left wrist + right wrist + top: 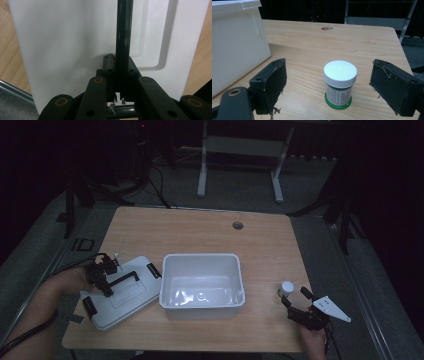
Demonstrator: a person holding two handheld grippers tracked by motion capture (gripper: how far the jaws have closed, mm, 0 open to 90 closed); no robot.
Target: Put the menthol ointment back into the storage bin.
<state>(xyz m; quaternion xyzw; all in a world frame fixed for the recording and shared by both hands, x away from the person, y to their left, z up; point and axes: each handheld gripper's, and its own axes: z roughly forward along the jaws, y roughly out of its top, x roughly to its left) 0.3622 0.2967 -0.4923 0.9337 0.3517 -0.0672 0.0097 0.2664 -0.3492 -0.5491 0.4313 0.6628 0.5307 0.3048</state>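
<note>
**Left jaws clamped on lid handle, right jaws wide around jar**

I count one lid [122,292], one bin [202,285], one jar [286,288], two grippers. At the table's [200,227] left, my left gripper [106,279] is clenched on the lid's black handle [123,37]; its own view shows the bar pinched between the jaws, which the dim high view leaves murky. Mid-table sits the open white bin. At right, my right gripper [328,87] stands released, pads either side of the jar, not touching. The jar's label is too small to read.

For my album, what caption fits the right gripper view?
Open hand-held gripper flanks an upright white-capped jar on the wooden table.
</note>
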